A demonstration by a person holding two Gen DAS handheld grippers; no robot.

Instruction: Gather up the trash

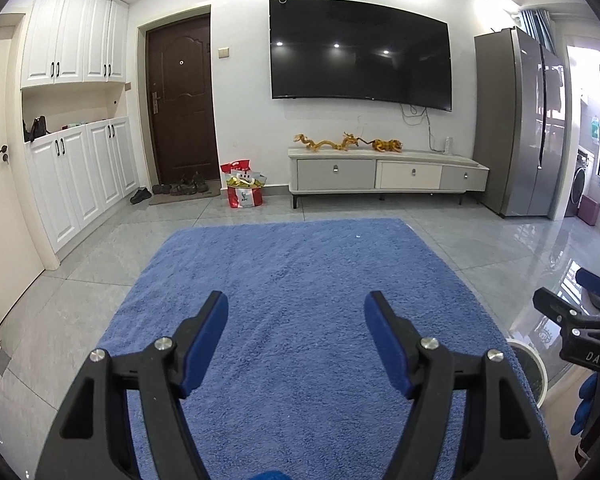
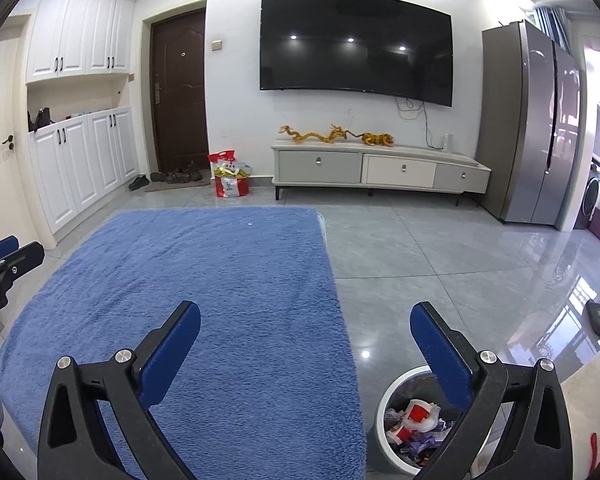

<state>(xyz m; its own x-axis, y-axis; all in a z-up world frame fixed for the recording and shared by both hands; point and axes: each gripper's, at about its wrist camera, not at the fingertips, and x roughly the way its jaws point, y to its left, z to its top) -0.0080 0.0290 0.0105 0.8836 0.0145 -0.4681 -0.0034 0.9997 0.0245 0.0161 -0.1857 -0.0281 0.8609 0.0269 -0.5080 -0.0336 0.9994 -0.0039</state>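
A blue fluffy cloth (image 1: 300, 300) covers a flat surface in front of me; it also shows in the right wrist view (image 2: 188, 300). A tiny white scrap (image 1: 357, 237) lies near its far edge, and shows in the right wrist view (image 2: 249, 224). A white trash bin (image 2: 414, 424) stands on the floor at the cloth's right, holding red, white and purple wrappers (image 2: 416, 420). Its rim (image 1: 532, 364) shows in the left wrist view. My left gripper (image 1: 296, 308) is open and empty above the cloth. My right gripper (image 2: 306, 320) is open and empty, its right finger over the bin.
A red and white KFC bag (image 1: 244, 188) stands on the grey tile floor by the brown door (image 1: 180, 104). A low TV cabinet (image 1: 384, 172), a wall TV (image 1: 360, 48), a grey fridge (image 1: 520, 120) and white cupboards (image 1: 80, 152) line the room.
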